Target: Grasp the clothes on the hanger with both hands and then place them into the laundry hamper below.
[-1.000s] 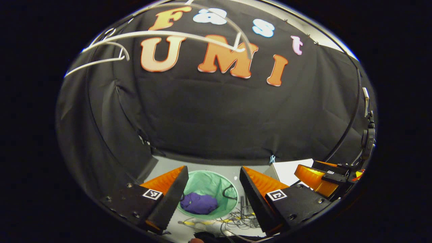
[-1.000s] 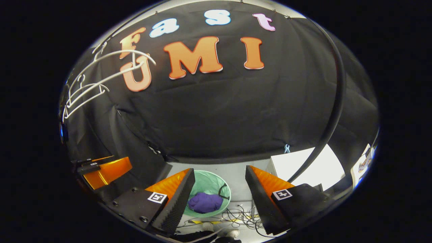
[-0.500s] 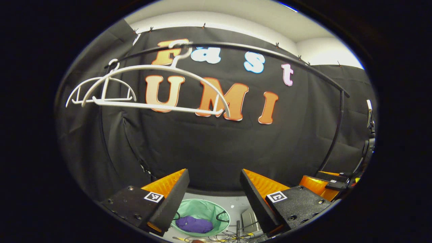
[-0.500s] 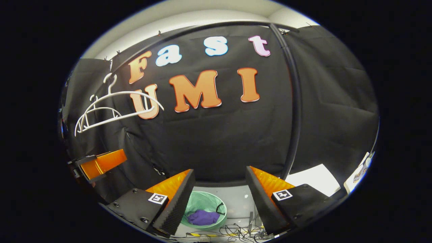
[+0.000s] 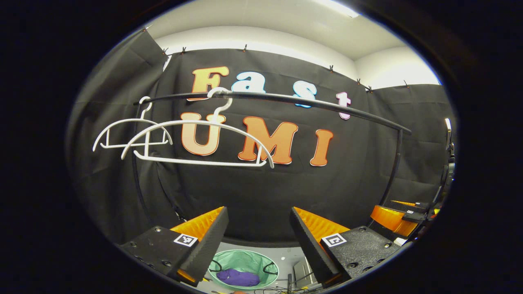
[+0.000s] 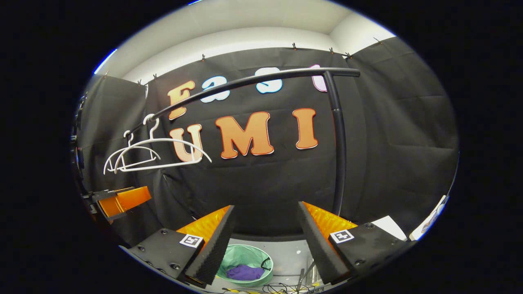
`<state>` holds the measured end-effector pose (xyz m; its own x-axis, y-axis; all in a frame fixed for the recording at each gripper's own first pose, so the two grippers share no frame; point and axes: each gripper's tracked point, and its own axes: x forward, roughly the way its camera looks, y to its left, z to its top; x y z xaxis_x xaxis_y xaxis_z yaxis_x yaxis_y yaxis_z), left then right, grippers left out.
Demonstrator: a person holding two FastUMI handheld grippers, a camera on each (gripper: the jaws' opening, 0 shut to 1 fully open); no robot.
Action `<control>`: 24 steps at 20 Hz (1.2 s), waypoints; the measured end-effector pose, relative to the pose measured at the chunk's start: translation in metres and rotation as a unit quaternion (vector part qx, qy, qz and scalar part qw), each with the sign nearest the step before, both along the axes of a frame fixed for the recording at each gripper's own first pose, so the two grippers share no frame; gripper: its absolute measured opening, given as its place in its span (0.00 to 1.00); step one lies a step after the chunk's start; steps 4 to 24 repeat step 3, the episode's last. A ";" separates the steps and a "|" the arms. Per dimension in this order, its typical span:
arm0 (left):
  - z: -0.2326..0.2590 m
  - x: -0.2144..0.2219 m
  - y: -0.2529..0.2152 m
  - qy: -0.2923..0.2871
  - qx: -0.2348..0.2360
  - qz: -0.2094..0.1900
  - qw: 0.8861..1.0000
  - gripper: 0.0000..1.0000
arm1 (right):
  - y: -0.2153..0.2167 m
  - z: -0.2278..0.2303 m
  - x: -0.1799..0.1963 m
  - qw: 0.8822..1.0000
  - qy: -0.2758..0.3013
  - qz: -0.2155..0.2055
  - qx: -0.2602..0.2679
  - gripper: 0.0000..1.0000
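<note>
Left gripper and right gripper both spread wide, holding nothing. Purple clothes already in green hamper at 6 o'clock. White hangers bare at 10 o'clock. Risk: snagging floor cables beside hamper.

Left gripper: fingers faced with matt black ribbed foam over glossy orange plastic; right gripper the same. White hangers look smooth plastic, on a smooth black rail with a dull sheen. Laundry hamper is thin pale-green fabric, the purple garment in it soft matt cloth.
</note>
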<state>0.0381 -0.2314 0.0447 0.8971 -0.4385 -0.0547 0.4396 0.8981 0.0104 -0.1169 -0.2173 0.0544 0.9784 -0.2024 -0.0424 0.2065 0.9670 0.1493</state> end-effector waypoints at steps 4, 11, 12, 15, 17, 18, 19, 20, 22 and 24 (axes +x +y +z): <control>0.011 -0.003 0.013 -0.011 0.000 0.014 1.000 0.92 | 0.002 0.012 -0.004 1.000 -0.009 0.003 -0.005 0.89; 0.011 -0.003 0.013 -0.011 0.000 0.014 1.000 0.92 | 0.002 0.012 -0.004 1.000 -0.009 0.003 -0.005 0.89; 0.011 -0.003 0.013 -0.011 0.000 0.014 1.000 0.92 | 0.002 0.012 -0.004 1.000 -0.009 0.003 -0.005 0.89; 0.011 -0.003 0.013 -0.011 0.000 0.014 1.000 0.92 | 0.002 0.012 -0.004 1.000 -0.009 0.003 -0.005 0.89; 0.011 -0.003 0.013 -0.011 0.000 0.014 1.000 0.92 | 0.002 0.012 -0.004 1.000 -0.009 0.003 -0.005 0.89; 0.011 -0.003 0.013 -0.011 0.000 0.014 1.000 0.92 | 0.002 0.012 -0.004 1.000 -0.009 0.003 -0.005 0.89; 0.011 -0.003 0.013 -0.011 0.000 0.014 1.000 0.92 | 0.002 0.012 -0.004 1.000 -0.009 0.003 -0.005 0.89; 0.011 -0.003 0.013 -0.011 0.000 0.014 1.000 0.92 | 0.002 0.012 -0.004 1.000 -0.009 0.003 -0.005 0.89; 0.011 -0.003 0.013 -0.011 0.000 0.014 1.000 0.92 | 0.002 0.012 -0.004 1.000 -0.009 0.003 -0.005 0.89; 0.011 -0.003 0.013 -0.011 0.000 0.014 1.000 0.92 | 0.002 0.012 -0.004 1.000 -0.009 0.003 -0.005 0.89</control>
